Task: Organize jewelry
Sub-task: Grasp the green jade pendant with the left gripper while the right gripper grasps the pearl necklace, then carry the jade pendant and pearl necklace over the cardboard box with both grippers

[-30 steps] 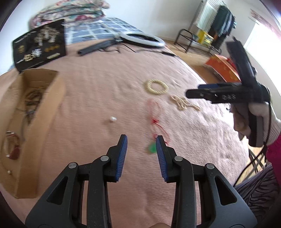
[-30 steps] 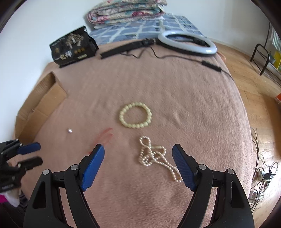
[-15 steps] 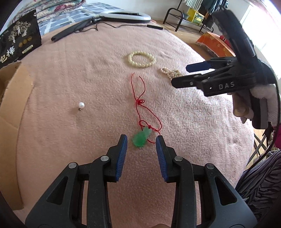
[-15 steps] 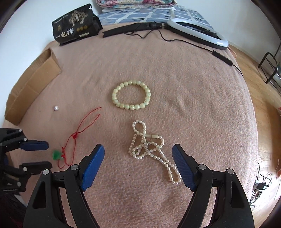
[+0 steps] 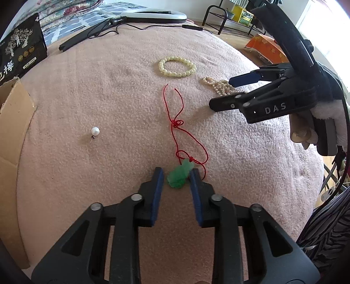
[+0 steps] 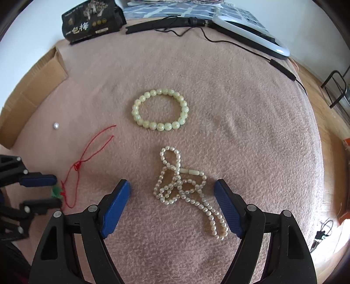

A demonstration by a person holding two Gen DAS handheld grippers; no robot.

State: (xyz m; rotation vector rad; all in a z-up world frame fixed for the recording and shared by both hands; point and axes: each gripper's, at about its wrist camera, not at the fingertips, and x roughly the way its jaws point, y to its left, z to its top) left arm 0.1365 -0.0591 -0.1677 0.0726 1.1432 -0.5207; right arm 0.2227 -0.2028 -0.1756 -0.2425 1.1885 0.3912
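Note:
A green pendant (image 5: 179,175) on a red cord (image 5: 177,122) lies on the pink blanket. My left gripper (image 5: 176,174) is open with its fingertips either side of the pendant. It also shows in the right wrist view (image 6: 54,192). A tangled pearl necklace (image 6: 182,185) lies between the open fingers of my right gripper (image 6: 171,187), which is low over it. A pale green bead bracelet (image 6: 160,109) lies beyond it. A loose pearl (image 5: 95,131) lies to the left.
A cardboard box (image 5: 13,122) stands at the left edge of the blanket (image 5: 109,83). A black packet (image 6: 91,20), a ring light (image 6: 251,32) and its cable (image 6: 240,48) lie at the far side. The right gripper shows at the right of the left wrist view (image 5: 231,91).
Both grippers have come down and forward. The left one now straddles the green pendant; the right one now straddles the pearl necklace. Both stay open.

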